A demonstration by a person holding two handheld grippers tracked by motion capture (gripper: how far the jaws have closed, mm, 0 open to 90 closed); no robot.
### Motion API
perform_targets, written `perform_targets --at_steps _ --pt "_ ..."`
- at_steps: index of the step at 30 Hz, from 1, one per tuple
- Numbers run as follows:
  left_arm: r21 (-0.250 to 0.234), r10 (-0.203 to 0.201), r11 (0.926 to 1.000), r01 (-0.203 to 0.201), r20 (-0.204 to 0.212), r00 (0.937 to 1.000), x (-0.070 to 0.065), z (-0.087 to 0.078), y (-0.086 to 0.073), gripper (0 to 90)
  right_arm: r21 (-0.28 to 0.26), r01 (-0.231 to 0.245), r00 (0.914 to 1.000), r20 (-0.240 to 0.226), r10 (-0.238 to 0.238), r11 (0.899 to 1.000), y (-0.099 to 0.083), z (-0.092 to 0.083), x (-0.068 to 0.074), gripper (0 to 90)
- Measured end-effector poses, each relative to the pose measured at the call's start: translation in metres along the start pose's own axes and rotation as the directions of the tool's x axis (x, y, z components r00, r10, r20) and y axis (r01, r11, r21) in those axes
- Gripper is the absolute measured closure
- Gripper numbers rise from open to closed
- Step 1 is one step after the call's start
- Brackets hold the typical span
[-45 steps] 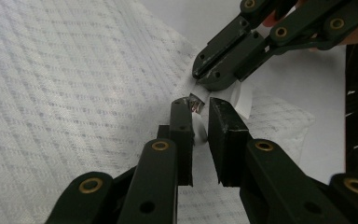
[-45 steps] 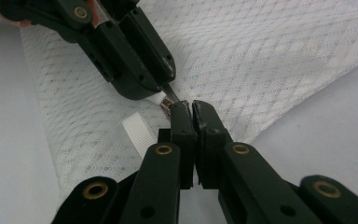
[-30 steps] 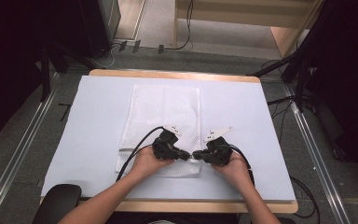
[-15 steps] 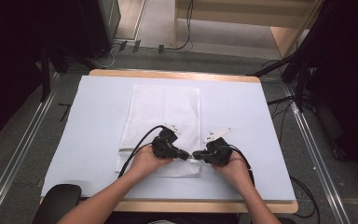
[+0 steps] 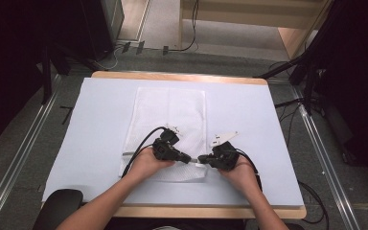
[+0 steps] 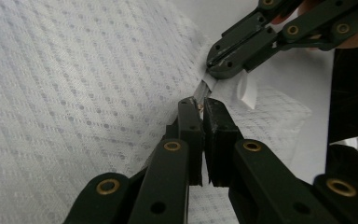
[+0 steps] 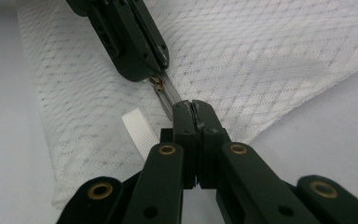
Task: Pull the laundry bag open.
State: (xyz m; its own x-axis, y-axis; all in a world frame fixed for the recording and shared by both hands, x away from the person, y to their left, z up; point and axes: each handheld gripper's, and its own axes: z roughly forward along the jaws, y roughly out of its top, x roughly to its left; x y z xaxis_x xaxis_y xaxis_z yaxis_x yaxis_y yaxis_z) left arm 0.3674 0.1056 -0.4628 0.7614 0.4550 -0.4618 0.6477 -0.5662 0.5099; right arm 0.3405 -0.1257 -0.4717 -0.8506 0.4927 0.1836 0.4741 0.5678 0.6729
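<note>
- Bag: white mesh, dotted diamond weave
- Loop: white ribbed ribbon
- Zip: grey
- Mat: pale blue
- Grippers: black, brass rivets

Even overhead light on the table; surroundings left and right fall dark. Soft shadows, no glare. Near jaw bases slightly blurred.

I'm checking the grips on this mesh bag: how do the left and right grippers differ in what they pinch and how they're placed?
The left gripper pinches the zipper's metal pull, while the right gripper pinches the zipper tape at the corner of the mesh bag. The left gripper lies over the bag; the right gripper sits at the bag's edge beside a white ribbon tab. Both are shut, tips facing each other along the zipper.
</note>
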Motion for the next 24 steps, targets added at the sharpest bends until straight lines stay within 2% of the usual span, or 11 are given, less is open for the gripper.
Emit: perform_targets --at_steps 15,24 --pt "0.001 -0.030 0.9996 0.030 0.010 0.9995 0.008 -0.019 -0.007 88.1 -0.008 0.003 1.0000 -0.009 -0.003 1.000 -0.001 0.000 -0.001 90.0" --pt "-0.010 -0.062 0.9980 0.062 0.013 0.9980 0.015 -0.033 -0.012 88.0 -0.009 -0.004 0.9996 -0.026 0.004 1.000 -0.001 0.000 -0.003 90.0"
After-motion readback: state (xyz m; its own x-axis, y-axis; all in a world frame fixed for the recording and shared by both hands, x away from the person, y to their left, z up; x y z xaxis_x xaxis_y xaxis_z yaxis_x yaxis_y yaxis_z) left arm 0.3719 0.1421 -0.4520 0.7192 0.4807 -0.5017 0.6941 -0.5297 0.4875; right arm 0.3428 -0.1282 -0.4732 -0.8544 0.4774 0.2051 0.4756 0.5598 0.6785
